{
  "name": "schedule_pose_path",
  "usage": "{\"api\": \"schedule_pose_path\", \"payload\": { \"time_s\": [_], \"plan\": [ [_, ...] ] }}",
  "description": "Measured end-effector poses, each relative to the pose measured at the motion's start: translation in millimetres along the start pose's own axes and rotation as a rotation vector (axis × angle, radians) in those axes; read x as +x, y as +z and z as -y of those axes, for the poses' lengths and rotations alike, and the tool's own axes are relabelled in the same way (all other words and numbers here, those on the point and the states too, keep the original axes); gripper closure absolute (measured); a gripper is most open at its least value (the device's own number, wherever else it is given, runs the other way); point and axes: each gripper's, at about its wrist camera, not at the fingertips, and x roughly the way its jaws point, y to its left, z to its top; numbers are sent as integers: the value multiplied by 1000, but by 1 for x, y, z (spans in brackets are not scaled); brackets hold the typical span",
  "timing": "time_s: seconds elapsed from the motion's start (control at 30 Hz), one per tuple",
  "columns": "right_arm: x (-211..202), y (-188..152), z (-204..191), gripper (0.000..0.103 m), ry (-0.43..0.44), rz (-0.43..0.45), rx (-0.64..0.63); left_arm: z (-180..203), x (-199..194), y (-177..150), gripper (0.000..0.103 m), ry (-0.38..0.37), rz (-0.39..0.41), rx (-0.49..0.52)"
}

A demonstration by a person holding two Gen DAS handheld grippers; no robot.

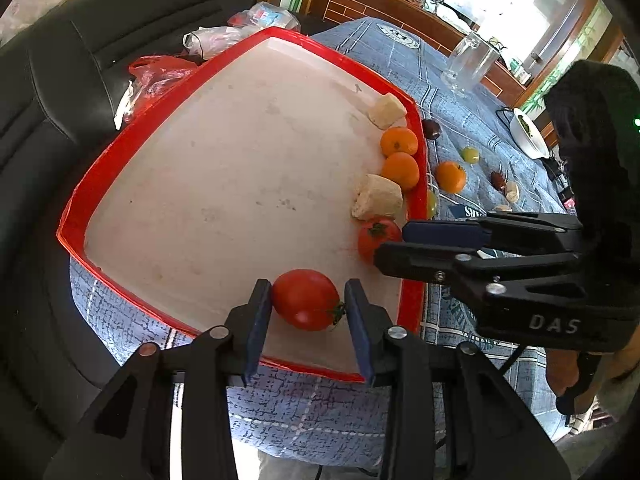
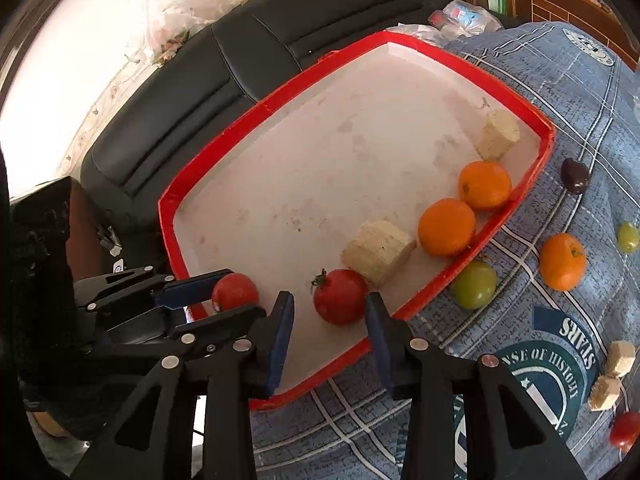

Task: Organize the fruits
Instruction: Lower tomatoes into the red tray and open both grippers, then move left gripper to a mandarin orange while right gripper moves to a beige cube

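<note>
Red tomatoes (image 1: 306,299) sit between our two grippers' (image 1: 308,332) parted jaws in the tray (image 1: 248,46); hasty squeezing could burst them.

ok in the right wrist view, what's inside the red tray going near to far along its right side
red tomato with green stem → pale tan ridged block → round orange citrus fruit → second round orange citrus fruit → second pale tan ridged block, all in the red-rimmed white tray
</note>
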Motion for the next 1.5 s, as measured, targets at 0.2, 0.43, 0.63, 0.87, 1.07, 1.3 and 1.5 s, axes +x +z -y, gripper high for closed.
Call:
{"api": "schedule_pose_path", "payload": {
  "time_s": [0.2, 0.43, 0.63, 0.87, 1.07, 1.3, 1.5],
  "plan": [
    [-19, -8, 6, 55, 12, 42, 29, 12, -2, 0, 46, 12, 10, 17],
    [-40, -23, 23, 47, -10, 89, 104, 26, -7, 2, 44, 25, 46, 38],
    [-63, -49, 55, 47, -40, 124, 202, 49, -9, 8, 44, 1, 60, 100],
    [-85, -84, 92, 47, -83, 151, 322, 79, -3, 10, 44, -36, 39, 176],
    [-98, -105, 115, 46, -124, 173, 402, 105, 6, 20, 44, -72, 22, 238],
    [-110, -114, 133, 46, -164, 196, 448, 127, 20, 35, 44, -112, 6, 277],
    [-112, -108, 145, 48, -203, 198, 455, 142, 42, 55, 44, -130, -30, 310]
  ]
}}
